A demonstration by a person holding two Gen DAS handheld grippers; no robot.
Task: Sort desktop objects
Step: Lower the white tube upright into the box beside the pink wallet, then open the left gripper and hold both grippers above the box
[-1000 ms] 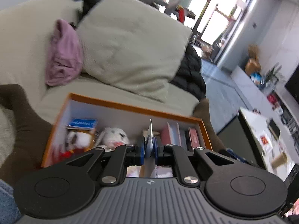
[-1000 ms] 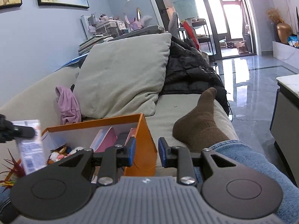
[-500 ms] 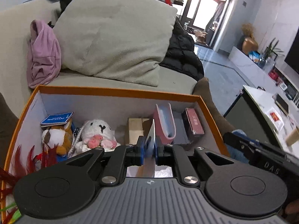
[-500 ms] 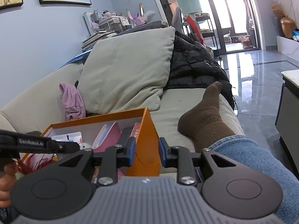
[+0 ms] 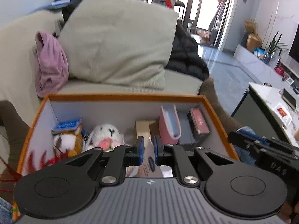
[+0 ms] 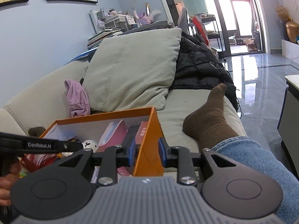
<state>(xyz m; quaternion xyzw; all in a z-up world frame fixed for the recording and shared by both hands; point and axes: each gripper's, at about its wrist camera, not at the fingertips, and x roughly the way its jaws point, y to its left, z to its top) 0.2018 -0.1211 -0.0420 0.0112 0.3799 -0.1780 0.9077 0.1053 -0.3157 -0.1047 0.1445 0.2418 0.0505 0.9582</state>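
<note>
Orange-rimmed box (image 5: 127,97) sat on the sofa, both grippers at it.
Left gripper (image 5: 148,150) had its fingers clamped on a thin card packet (image 5: 149,160), low over the box's middle. A white plush rabbit (image 5: 106,133) lay at its ten o'clock, a pink case (image 5: 169,125) at one o'clock, leaning on the back wall. Right gripper (image 6: 146,154) had its fingers pressed on the box's right wall (image 6: 149,149), one inside, one outside.
</note>
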